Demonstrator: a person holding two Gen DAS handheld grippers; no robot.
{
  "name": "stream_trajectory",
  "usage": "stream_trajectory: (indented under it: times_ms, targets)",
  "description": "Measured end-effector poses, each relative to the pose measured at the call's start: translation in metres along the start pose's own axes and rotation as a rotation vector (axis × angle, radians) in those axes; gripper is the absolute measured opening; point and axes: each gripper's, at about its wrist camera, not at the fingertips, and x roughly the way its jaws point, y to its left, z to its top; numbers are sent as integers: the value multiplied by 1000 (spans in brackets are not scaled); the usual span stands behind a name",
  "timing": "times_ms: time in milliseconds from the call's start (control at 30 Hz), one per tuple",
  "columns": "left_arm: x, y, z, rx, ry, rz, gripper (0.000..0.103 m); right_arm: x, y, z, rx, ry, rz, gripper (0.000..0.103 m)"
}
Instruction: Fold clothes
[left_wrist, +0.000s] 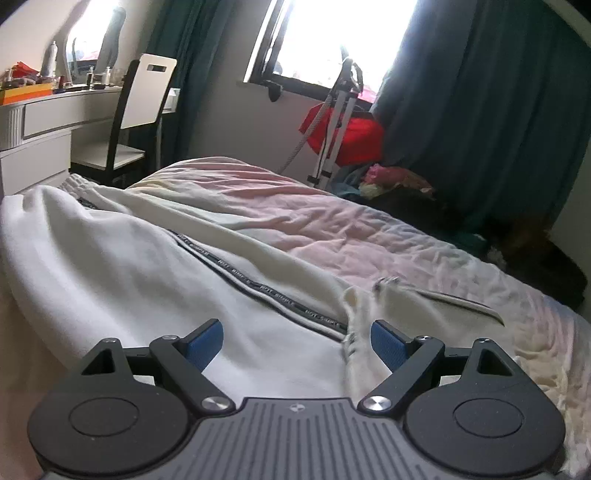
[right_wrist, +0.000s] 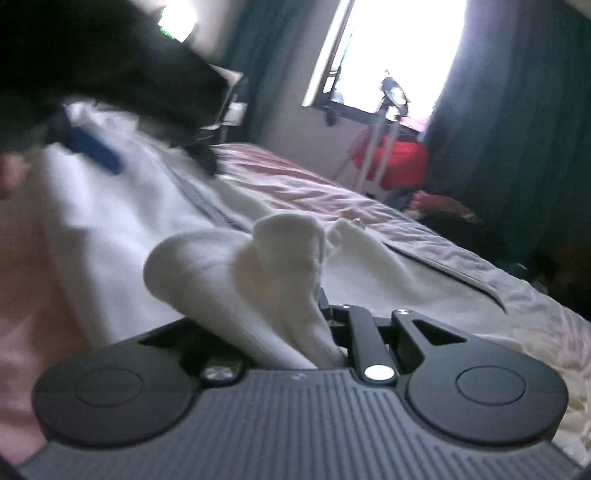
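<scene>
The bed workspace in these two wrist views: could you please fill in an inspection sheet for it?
Surface: bed with wrinkled pink sheet.
Job's things: white fleece garment with a dark lettered stripe, spread out, not yet folded.
Clutter: heap of coloured clothes on the floor beside the bed.
Grippers: left gripper open over the garment; right gripper shut on a bunched fold of it.
Cables: grey hose hanging from a white metal stand.
Surroundings: bright window, teal curtains, white chair, cluttered dresser, red bag.
</scene>
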Motion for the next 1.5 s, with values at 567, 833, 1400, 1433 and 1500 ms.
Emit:
stream_trajectory:
  times_ms: [567,833,1400,1433,1500]
  targets:
    - [-23,-13,-6,77,-13,-142,89,-65,-50,25,524,151,206,73]
    - [-7,-50,-38,248,57,-136,88,-58,-94,3,619,208,-96,72]
    - [-16,-11,-34,119,124,-94,90,-35,-94,-27,632,301,-142,72]
    - [-24,-3,-30,101,116,-83,91,-36,-95,-27,633,301,-142,72]
    - [-37,16,-21,51,109,-38,92,-38,-96,-27,635,302,-143,72]
